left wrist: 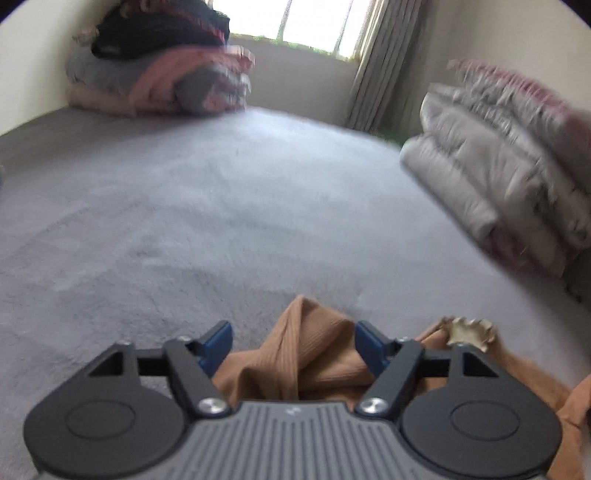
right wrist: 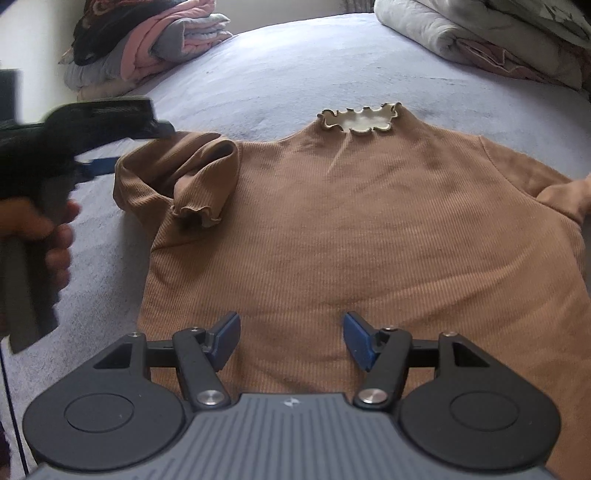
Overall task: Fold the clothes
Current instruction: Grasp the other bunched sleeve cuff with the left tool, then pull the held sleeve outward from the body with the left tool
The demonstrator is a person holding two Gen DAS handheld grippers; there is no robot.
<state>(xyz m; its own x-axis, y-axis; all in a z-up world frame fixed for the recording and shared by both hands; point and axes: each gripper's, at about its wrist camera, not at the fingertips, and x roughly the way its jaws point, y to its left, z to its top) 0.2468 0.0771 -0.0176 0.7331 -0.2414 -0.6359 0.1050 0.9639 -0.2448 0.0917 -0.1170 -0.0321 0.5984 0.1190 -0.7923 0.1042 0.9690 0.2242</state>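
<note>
Two tongs work a tan top (right wrist: 362, 236) spread on the bed (right wrist: 258, 74). Right tongs (right wrist: 291, 341) gape above its hem; left tongs (left wrist: 293, 345) straddle the bunched sleeve (right wrist: 177, 177), grip unclear through blur.

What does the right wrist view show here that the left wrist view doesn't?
Right wrist only: the whole tan top spread flat, the left gripper at its bunched sleeve, and the hand holding it. Left wrist only: the window and curtain. Both: the frilled collar, the grey bed surface, and the folded stacks.
</note>
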